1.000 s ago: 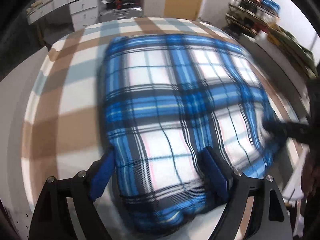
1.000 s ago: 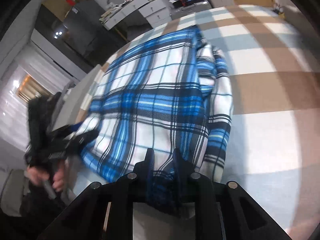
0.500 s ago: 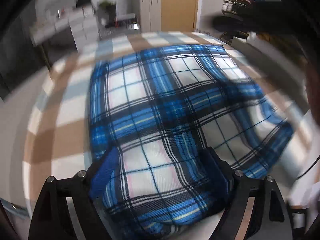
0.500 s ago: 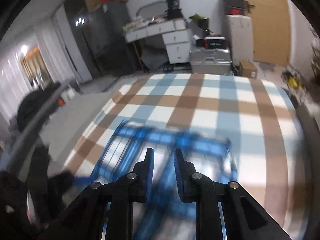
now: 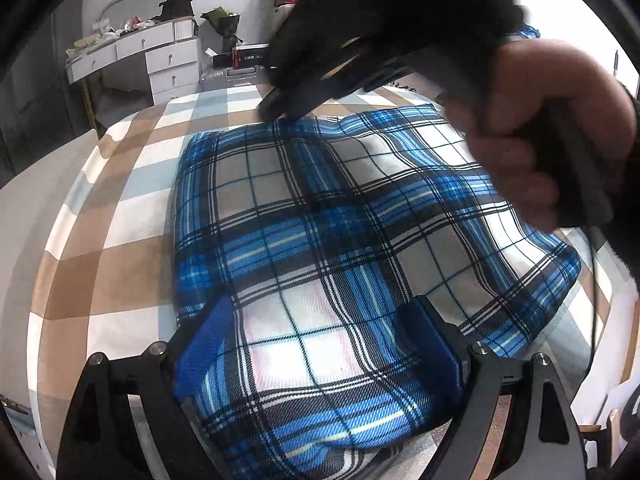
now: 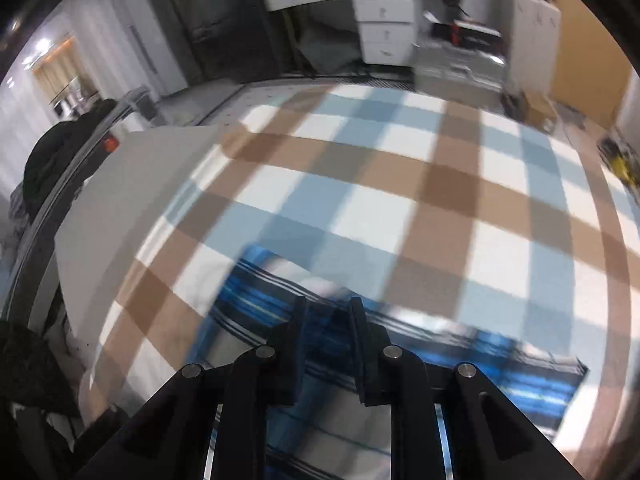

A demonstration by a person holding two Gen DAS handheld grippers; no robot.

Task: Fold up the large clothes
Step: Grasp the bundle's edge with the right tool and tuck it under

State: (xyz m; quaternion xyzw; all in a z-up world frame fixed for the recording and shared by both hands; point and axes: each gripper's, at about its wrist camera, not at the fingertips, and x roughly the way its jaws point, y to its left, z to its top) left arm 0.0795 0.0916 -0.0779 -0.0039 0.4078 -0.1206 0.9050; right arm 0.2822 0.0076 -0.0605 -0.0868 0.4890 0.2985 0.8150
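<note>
While blurred at right wrist, plaid shirt (image 5: 320,216) sharp from left

White drawer desk (image 5: 160,60), checked bedspread (image 6: 400,208), tan door (image 6: 580,52), dark plant (image 5: 224,24)

Left wrist view: low and close over the near edge of the checked bedspread (image 5: 120,184), angled down, facing the far edge and the white drawers (image 5: 172,68). Right wrist view: nearer that far edge, steeper. Shared: plaid garment (image 5: 320,220), bedspread, drawers; right hand (image 5: 532,128) crosses the left view.
</note>
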